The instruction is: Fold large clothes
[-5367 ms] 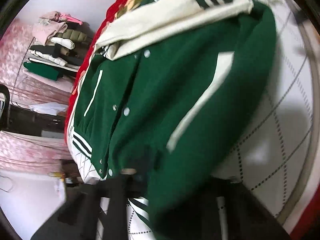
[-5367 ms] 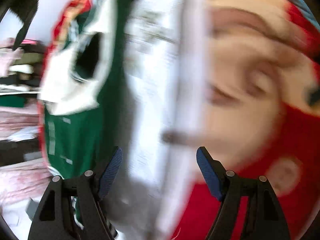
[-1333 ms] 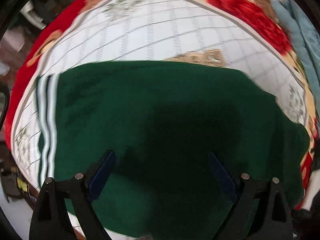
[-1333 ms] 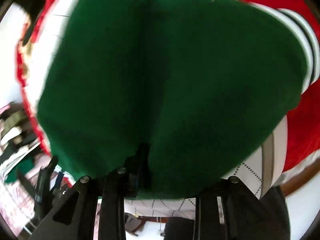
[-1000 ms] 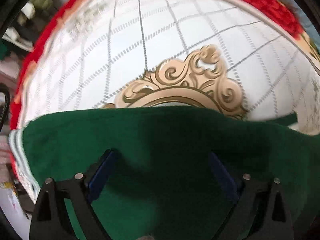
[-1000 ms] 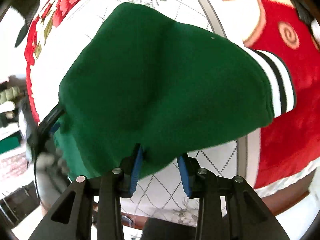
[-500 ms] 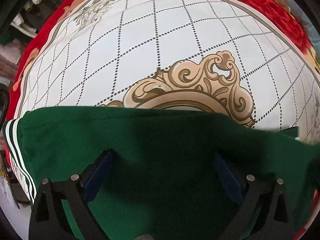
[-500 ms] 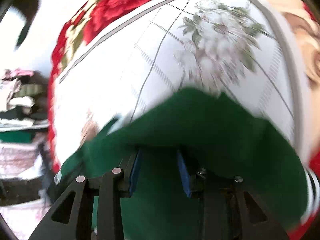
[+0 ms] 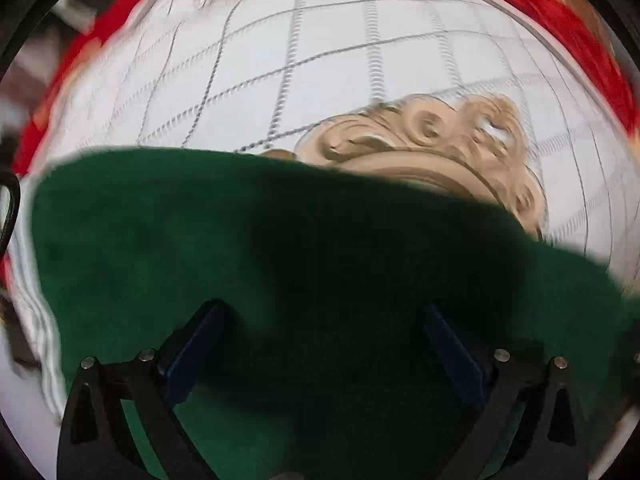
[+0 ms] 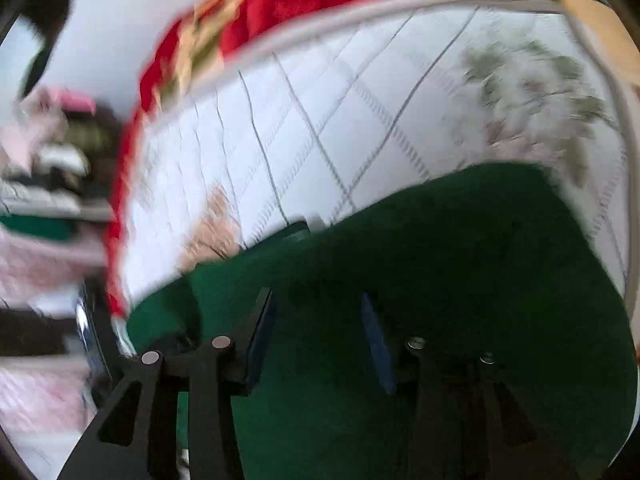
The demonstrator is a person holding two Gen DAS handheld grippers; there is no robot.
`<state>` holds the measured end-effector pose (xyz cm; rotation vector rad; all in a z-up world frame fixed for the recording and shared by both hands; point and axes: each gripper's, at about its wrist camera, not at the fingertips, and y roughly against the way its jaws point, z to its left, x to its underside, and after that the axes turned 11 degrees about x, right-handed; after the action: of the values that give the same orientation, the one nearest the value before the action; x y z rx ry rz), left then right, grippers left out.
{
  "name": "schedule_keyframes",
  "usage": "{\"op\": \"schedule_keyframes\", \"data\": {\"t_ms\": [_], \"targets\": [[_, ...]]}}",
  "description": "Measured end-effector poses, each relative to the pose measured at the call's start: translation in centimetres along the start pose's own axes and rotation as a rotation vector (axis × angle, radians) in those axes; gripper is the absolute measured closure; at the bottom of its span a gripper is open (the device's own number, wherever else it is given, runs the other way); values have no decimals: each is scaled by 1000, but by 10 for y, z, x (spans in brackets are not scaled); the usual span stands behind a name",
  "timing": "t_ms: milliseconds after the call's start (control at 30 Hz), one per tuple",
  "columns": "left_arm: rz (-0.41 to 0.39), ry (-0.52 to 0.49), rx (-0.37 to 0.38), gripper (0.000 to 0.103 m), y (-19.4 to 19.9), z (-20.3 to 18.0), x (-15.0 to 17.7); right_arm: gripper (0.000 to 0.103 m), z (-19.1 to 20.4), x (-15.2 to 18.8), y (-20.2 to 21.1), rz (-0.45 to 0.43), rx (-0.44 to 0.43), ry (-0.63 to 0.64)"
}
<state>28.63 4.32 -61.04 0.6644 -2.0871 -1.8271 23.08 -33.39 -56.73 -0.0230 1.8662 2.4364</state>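
Hovering nearest: left hand-held gripper (image 9: 320,344) spread wide above the green varsity jacket (image 9: 280,260), pinching nothing. Likewise the right hand-held gripper (image 10: 316,332), jaws just been opening and standing apart, jacket cloth lying beneath and between the pads, apparently released. Lying folded on the quilted bedspread (image 9: 320,60), jacket covering the near part, its far edge reaching the tan scroll motif (image 9: 440,136). Striped ribbing peeking out at the jacket's left edge. Beyond the jacket, stacked clothes (image 10: 44,160) blurring off the bed. Risking, judging from here: thick fleece springing open once released; pads snagging cloth while lifting, dragging the fold askew.
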Motion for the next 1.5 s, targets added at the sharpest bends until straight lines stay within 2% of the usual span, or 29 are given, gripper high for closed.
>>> {"op": "schedule_keyframes", "data": {"t_ms": [33,67,167,267,333,400,467,533,567,633,667,700,733,767,800,867,900,967,1033,1133,1233,1267,1300,1333,1433,1467,1500], "targets": [[-8,15,2,0,5,5,-5,56,4,-3,-22,48,47,16],[-21,35,15,0,18,13,-10,56,5,-7,-31,56,68,3],[-116,79,65,0,69,38,-3,55,9,-19,-22,93,103,-53],[-190,87,-5,0,117,71,12,55,16,-7,7,57,26,-89],[-216,112,-45,0,134,100,10,55,30,7,17,63,-33,-103],[-239,138,-83,0,139,131,20,55,46,21,18,74,-58,-88],[-221,174,-85,2,128,159,14,55,70,32,9,87,-63,-56],[-215,186,-56,2,115,176,12,48,91,42,0,55,-46,-19],[-202,183,-59,2,106,185,8,38,99,48,-3,10,-30,9],[-165,188,-38,3,84,199,-5,34,110,50,-10,-27,6,30],[-162,194,-6,12,80,203,-10,34,113,52,-11,-42,31,37],[-181,185,38,41,78,204,-13,34,115,49,-13,-47,41,39],[-192,171,66,56,78,202,-14,34,116,50,-13,-53,49,38],[-202,149,89,80,80,194,-14,34,118,47,-13,-55,50,35],[-214,113,91,95,81,185,-14,34,118,47,-12,-55,50,34],[-250,32,43,98,91,165,-12,34,118,45,-13,-49,54,35],[-274,11,33,99,97,161,-12,34,117,45,-12,-44,57,33],[-319,13,62,99,114,163,-15,34,117,42,-10,-31,62,26],[-323,24,80,99,115,169,-25,34,115,38,-9,-21,59,13],[-284,42,78,99,90,176,-40,34,118,33,0,-34,64,16],[-224,47,80,98,62,181,-51,34,125,26,9,-53,144,42],[-211,59,85,95,59,184,-51,36,126,22,8,-38,197,45],[-209,79,94,91,60,187,-50,45,125,19,1,3,256,52],[-212,90,99,90,61,190,-50,47,122,16,-14,78,293,57],[-230,108,105,81,71,194,-46,45,109,1,-54,220,293,21],[-248,115,105,71,76,195,-44,44,111,-5,-62,236,317,20],[-267,121,108,53,82,197,-42,41,114,-9,-67,229,345,21]]}}
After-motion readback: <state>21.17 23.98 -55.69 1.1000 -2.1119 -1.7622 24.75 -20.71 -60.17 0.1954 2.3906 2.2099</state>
